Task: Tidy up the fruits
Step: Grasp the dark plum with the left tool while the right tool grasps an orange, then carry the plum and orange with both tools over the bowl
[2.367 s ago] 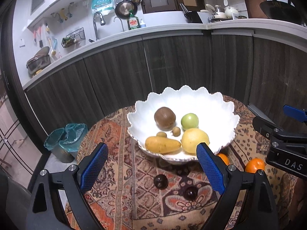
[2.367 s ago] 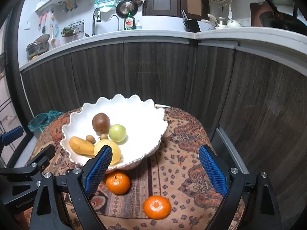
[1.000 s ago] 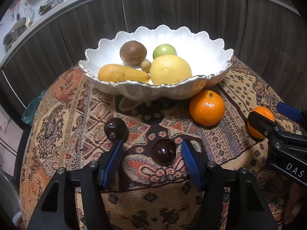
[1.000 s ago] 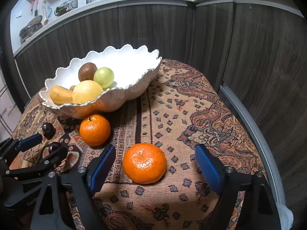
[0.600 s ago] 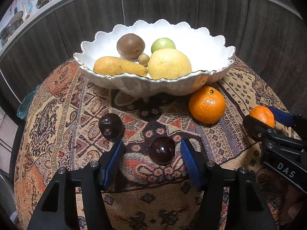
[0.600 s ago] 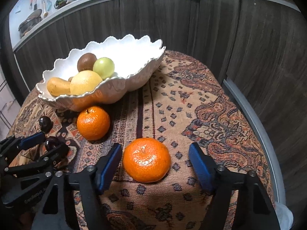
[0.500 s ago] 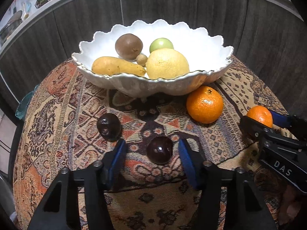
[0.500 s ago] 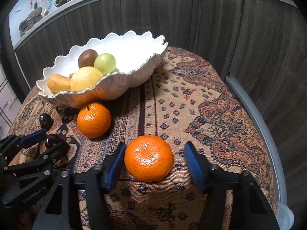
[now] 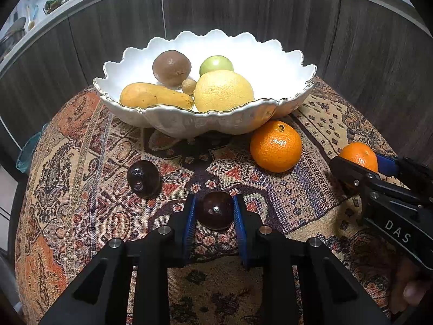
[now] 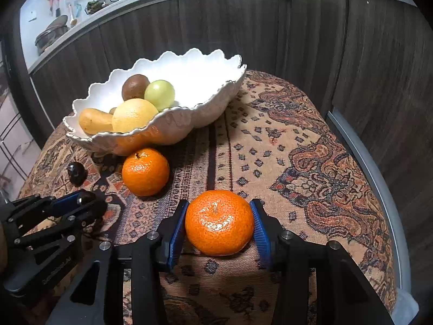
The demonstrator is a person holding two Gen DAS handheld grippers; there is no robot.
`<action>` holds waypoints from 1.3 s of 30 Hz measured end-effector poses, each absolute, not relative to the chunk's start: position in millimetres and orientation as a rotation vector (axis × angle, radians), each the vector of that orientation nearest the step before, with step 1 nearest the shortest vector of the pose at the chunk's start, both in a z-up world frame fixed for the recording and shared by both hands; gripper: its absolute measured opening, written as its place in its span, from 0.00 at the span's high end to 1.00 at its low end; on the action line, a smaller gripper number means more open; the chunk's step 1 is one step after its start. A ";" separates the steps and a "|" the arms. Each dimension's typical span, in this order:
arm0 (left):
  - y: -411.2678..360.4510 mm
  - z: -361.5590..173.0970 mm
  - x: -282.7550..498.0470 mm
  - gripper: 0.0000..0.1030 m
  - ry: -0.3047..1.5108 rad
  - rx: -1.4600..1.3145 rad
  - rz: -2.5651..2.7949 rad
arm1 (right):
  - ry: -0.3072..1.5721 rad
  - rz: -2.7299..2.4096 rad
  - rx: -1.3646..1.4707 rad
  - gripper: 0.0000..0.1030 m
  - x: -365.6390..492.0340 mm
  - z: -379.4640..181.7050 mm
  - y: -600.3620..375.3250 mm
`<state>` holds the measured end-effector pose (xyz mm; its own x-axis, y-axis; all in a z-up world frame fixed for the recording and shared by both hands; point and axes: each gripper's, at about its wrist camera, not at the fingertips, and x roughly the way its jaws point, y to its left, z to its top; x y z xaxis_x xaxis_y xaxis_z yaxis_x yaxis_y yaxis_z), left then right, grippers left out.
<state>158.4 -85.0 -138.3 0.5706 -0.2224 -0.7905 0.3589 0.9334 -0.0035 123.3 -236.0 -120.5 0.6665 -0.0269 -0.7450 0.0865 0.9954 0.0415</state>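
Observation:
A dark round fruit (image 9: 215, 214) lies on the patterned tablecloth (image 9: 81, 189), and my left gripper (image 9: 213, 200) is shut on it, both blue pads against its sides. My right gripper (image 10: 218, 205) is closing on an orange (image 10: 219, 222), its pads touching both sides. A second orange (image 10: 145, 172) sits beside the white scalloped bowl (image 9: 205, 119). A second dark fruit (image 9: 143, 178) lies loose to the left. The bowl holds a yellow citrus (image 9: 223, 92), a mango, a green apple, a brown fruit and a small nut-like one.
The round table drops off close behind the bowl and on the right, where dark cabinet fronts (image 10: 379, 67) stand near. A teal bin (image 9: 27, 151) shows below the left edge. A kitchen counter (image 10: 108, 2) runs along the back.
Both grippers closed in place: the left jaws came in onto the dark fruit, and the right jaws narrowed until they met the orange. No fruit moved.

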 end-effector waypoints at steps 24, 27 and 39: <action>-76.9 -92.7 148.5 0.74 0.814 0.158 -0.319 | 0.771 -0.066 0.069 0.55 113.5 -92.6 -228.7; -76.8 -83.8 148.9 0.74 0.799 0.154 -0.318 | 0.758 -0.065 0.069 0.55 112.4 -86.0 -227.5; -76.3 -39.5 165.1 0.74 0.699 0.148 -0.311 | 0.677 -0.051 0.056 0.55 120.3 -47.6 -222.8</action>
<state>165.1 -76.3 -39.5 0.7221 -0.2315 -0.6519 0.3295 0.9437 0.0299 120.3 -222.8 -47.6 0.7781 -0.0287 -0.6274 0.0653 0.9972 0.0354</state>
